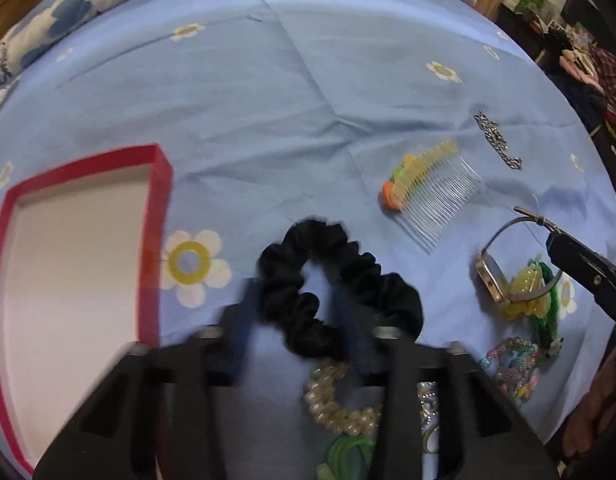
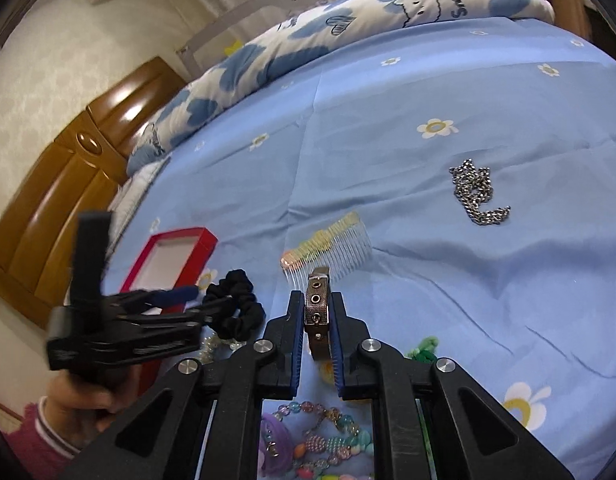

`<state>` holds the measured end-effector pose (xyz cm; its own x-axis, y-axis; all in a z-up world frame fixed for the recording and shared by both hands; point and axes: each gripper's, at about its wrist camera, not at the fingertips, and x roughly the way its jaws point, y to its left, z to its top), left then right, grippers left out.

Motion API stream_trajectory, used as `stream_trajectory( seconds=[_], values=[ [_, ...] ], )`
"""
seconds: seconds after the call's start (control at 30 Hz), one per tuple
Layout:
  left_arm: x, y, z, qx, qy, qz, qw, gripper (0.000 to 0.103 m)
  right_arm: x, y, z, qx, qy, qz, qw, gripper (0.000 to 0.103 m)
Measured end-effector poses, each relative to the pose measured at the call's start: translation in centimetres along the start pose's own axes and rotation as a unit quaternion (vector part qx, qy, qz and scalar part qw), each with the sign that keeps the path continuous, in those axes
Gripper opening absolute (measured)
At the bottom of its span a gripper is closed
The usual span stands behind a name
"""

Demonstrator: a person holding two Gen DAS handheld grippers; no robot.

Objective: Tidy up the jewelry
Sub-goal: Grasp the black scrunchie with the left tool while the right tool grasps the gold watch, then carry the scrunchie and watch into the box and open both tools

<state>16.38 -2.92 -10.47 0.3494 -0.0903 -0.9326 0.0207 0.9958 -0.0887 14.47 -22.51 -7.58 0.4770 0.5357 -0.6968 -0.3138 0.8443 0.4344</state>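
Blue cotton bedsheet (image 1: 268,80), daisy print, creased; wooden headboard (image 2: 68,200) behind. Landmark: black ruffled scrunchie (image 1: 332,280). Left gripper (image 1: 296,312) straddles scrunchie's near loop, blue pads at fabric, motion-blurred; squeeze not confirmed. Red rectangular box (image 1: 158,200), white inside, just left of scrunchie. Clear-toothed comb (image 1: 432,196), yellow top, right of it; steel chain (image 2: 478,196) beyond. Pearl ring (image 1: 340,404) below scrunchie. Right gripper (image 2: 317,316) clamped on metal mesh watch strap (image 2: 317,304).
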Motion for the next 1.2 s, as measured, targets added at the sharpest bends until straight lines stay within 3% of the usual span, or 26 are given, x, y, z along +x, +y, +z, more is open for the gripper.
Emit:
stream_trajectory(
  seconds=[0.1,0.3,0.37,0.43,0.63,0.77,0.8,0.83,1.03,1.2],
  values=[
    [-0.7,0.1,-0.3,0.003,-0.01,-0.011,0.9999,0.012,0.2,-1.1,-0.4,0.012,0.005,-0.021,1.0,0.011],
    [-2.2,0.4,-0.9,-0.005,-0.03,-0.025,0.9992,0.01,-0.5,-3.0,-0.5,0.029,-0.004,-0.085,0.996,0.026],
    [-2.6,0.2,-1.0,-0.005,-0.038,-0.029,0.9988,0.009,-1.3,-2.4,-0.6,0.02,-0.022,-0.08,0.996,0.035],
    [-2.8,0.1,-1.0,-0.005,-0.041,-0.032,0.9986,0.009,-1.4,-1.3,-0.7,0.0,-0.026,-0.067,0.997,0.035],
    [-4.5,0.8,-1.2,-0.014,-0.054,-0.051,0.9972,0.008,2.1,0.6,-0.5,-0.039,0.02,-0.058,0.997,0.035],
    [-5.8,1.4,-1.5,-0.025,-0.064,-0.065,0.9955,0.008,4.4,0.3,-0.1,-0.053,0.048,-0.091,0.993,0.029],
    [-6.2,1.6,-1.5,-0.028,-0.067,-0.068,0.995,0.008,4.6,0.2,-0.1,-0.052,0.05,-0.094,0.993,0.025],
    [-6.6,1.8,-1.7,-0.032,-0.072,-0.071,0.9944,0.008,4.6,0.1,-0.1,-0.052,0.05,-0.092,0.993,0.011],
    [-9.1,3.2,-2.3,-0.048,-0.096,-0.086,0.9905,0.008,2.7,1.7,-0.5,-0.056,0.029,-0.076,0.995,0.009],
    [-10.9,5.5,-3.5,-0.071,-0.114,-0.08,0.9876,0.008,1.9,5.0,-0.2,-0.065,0.015,-0.037,0.997,0.009]
  ],
)
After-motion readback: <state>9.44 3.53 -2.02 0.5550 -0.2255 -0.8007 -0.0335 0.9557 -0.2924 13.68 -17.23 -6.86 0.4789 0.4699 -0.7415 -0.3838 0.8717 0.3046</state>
